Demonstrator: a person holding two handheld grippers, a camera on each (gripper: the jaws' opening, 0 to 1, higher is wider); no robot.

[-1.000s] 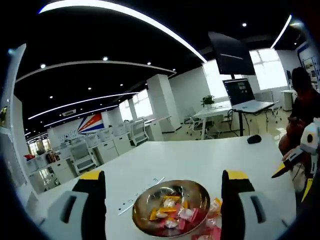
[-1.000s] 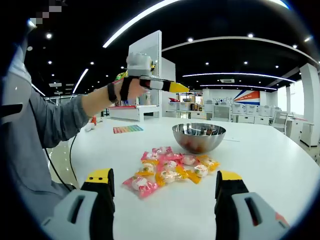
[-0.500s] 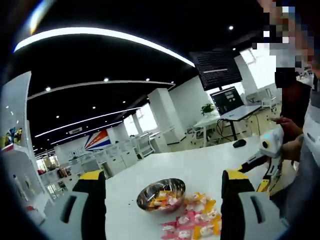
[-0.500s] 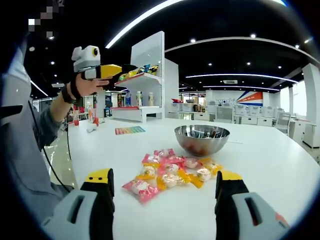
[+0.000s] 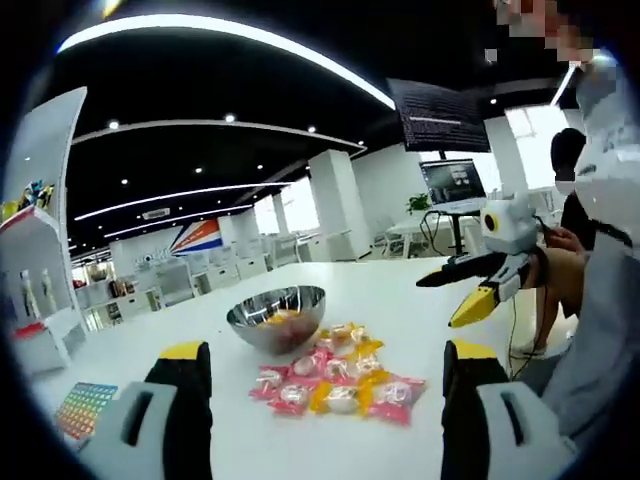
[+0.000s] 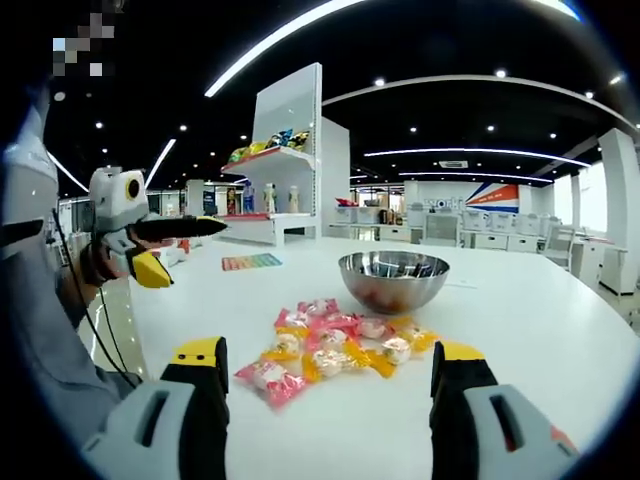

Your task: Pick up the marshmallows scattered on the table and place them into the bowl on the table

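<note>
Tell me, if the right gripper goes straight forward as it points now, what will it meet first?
Probably the pile of wrapped marshmallows on the table, lying between its open jaws and the steel bowl behind them. Depth is uncertain; a level path could pass just above the pile.

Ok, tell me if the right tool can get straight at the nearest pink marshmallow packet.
Probably yes. The right tool is open and aimed at the pile, the nearest pink marshmallow packet lies on the white table just beyond its jaws, and nothing stands between them.

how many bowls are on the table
1. The bowl stands on the table just behind the pile of marshmallows; it also appears in the left gripper view.
</note>
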